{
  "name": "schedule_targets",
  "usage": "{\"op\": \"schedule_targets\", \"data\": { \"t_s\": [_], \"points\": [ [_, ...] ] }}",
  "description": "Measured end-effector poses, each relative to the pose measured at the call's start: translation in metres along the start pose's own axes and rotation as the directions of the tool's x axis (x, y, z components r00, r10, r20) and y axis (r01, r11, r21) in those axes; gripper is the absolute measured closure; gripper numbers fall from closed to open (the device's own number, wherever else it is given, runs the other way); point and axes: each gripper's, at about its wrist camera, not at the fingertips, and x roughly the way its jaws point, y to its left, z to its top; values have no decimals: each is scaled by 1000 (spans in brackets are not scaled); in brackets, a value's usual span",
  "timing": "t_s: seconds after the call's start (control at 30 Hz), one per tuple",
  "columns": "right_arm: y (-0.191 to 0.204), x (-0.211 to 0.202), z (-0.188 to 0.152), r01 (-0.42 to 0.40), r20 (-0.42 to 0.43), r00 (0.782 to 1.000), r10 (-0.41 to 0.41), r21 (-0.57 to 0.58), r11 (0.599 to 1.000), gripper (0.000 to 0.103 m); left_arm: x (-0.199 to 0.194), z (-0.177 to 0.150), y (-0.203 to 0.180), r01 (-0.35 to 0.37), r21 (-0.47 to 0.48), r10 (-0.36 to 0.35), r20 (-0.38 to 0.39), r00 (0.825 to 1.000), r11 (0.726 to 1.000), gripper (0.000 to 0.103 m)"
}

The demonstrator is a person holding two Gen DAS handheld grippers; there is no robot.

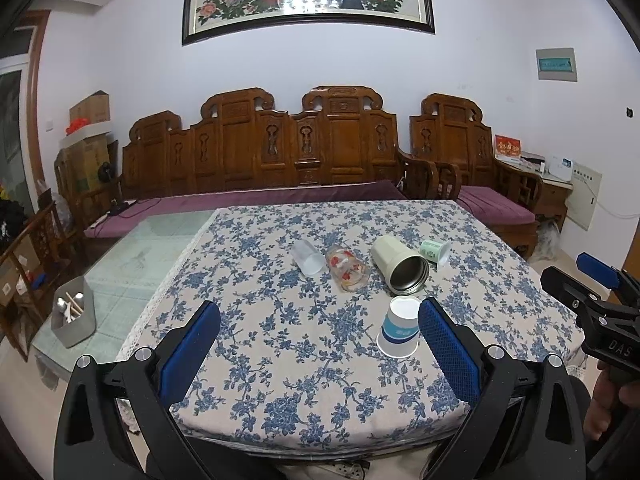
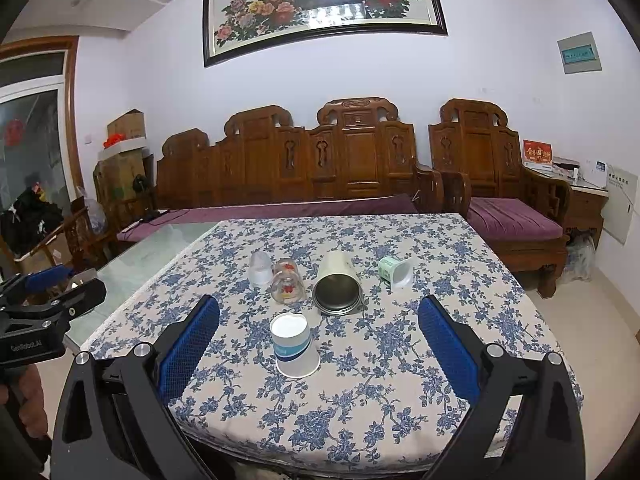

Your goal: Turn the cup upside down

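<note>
A white paper cup with a blue band (image 1: 399,328) (image 2: 295,345) stands upside down on the floral tablecloth (image 1: 304,360) (image 2: 360,400). Behind it several cups lie on their sides: a frosted plastic cup (image 1: 306,258) (image 2: 260,267), a glass with red fish (image 1: 347,270) (image 2: 287,282), a cream steel-lined tumbler (image 1: 398,264) (image 2: 338,284) and a small green cup (image 1: 435,252) (image 2: 396,271). My left gripper (image 1: 320,344) is open and empty, near the table's front edge. My right gripper (image 2: 318,344) is open and empty, its fingers either side of the paper cup but nearer the camera.
A grey holder with utensils (image 1: 74,318) stands on the bare glass table part at the left. A carved wooden sofa with purple cushions (image 1: 280,160) (image 2: 340,168) lies behind the table. Each gripper shows at the edge of the other's view (image 1: 600,300) (image 2: 44,300).
</note>
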Motion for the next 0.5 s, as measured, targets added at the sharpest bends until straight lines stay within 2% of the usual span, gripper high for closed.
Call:
{"op": "schedule_targets", "data": {
  "t_s": [0.5],
  "points": [
    [2, -1, 2, -1, 4, 1000, 1, 0, 1000, 3, -1, 2, 0, -1, -2, 1, 5, 1000, 1000, 7]
  ]
}}
